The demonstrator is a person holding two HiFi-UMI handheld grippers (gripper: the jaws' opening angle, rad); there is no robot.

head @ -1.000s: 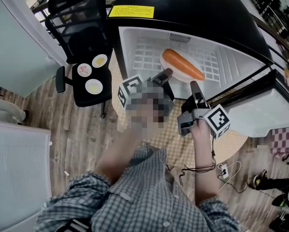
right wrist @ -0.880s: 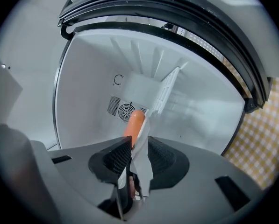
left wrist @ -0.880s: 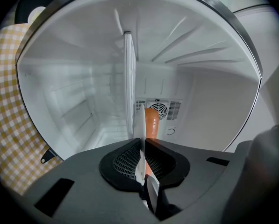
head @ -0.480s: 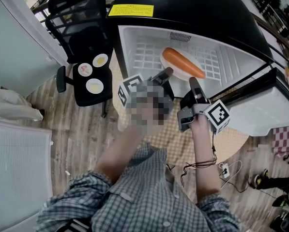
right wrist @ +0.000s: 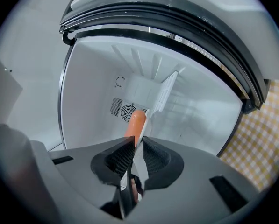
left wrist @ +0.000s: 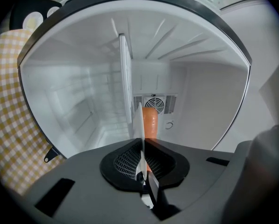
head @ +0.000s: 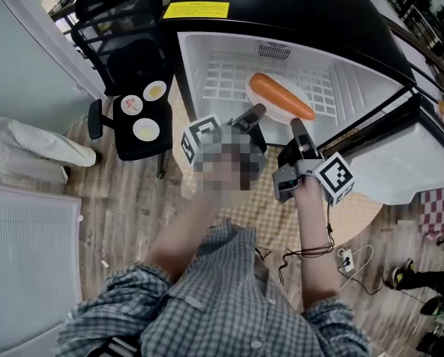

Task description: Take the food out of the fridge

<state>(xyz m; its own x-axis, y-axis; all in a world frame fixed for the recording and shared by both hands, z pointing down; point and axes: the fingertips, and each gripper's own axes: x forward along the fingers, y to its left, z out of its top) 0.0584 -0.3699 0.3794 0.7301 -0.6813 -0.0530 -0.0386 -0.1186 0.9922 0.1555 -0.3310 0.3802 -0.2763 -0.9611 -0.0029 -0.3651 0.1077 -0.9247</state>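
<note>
An orange sausage (head: 281, 97) lies on a white plate (head: 260, 95) on the shelf of the open white-lined fridge (head: 207, 65). My left gripper (head: 254, 113) reaches the plate's near rim from the left. My right gripper (head: 296, 123) reaches it from the right. In the left gripper view the plate's rim (left wrist: 138, 125) runs edge-on between the left gripper's (left wrist: 142, 146) jaws, which are shut on it, with the sausage (left wrist: 150, 122) beyond. The right gripper view shows the same: right gripper (right wrist: 137, 143) shut on the rim (right wrist: 138, 154), sausage (right wrist: 135, 121) ahead.
The fridge door (head: 407, 162) hangs open at the right. A black office chair (head: 143, 147) to the left carries three small dishes (head: 144, 131). A checked mat (head: 266, 199) lies under the fridge. A cable and power strip (head: 344, 262) lie on the wood floor. A pale shape (head: 36, 151) is at far left.
Both grippers stay at the plate's rim. The pale shape at the far left has come further into the picture.
</note>
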